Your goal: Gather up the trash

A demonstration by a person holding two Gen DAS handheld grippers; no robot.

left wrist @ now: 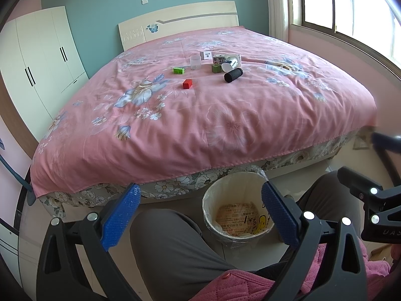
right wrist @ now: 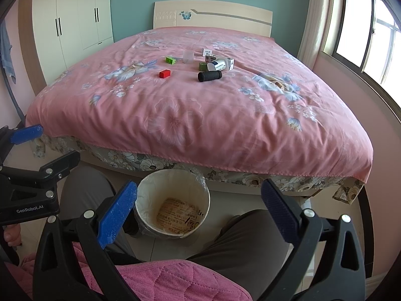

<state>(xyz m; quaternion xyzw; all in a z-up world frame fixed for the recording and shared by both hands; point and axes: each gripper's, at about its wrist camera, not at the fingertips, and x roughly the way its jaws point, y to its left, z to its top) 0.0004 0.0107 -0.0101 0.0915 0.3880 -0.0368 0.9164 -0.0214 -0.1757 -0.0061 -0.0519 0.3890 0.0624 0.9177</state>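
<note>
1. Sitting at the foot of the bed [left wrist: 200, 130], the person keeps both tools low over the knees, so each camera takes in the whole spread and the bin [left wrist: 213, 198] together
2. The left gripper [left wrist: 200, 208] has its blue pads wide apart and holds nothing; the right gripper [right wrist: 199, 207] is likewise spread and empty, which I judge to be a ready pose before any reach
3. The bin stands on the floor between the knees, at 6 o'clock from the litter, just beside the bed's edge; placed there, I judge, so each piece can be carried straight back and dropped in. It has a clear liner, with printed paper at the bottom
4. The trash lies well apart from both tools, in a loose cluster at 12 o'clock, past the middle of the bed toward the headboard [right wrist: 213, 17]
5. Nearest is a red block [right wrist: 165, 73], with a black roll [right wrist: 209, 75] at its 3 o'clock
6. Behind them sit a green block [right wrist: 170, 60], a clear cup [right wrist: 187, 56], a second green piece [right wrist: 202, 66] and a lying bottle [right wrist: 219, 64] against small cartons [right wrist: 229, 62]; the printing is too small to read
7. The red block and black roll look the easiest first picks, being nearest and standing free of the rest
8. The soft quilt may let small pieces sink or roll as the pads close
</note>
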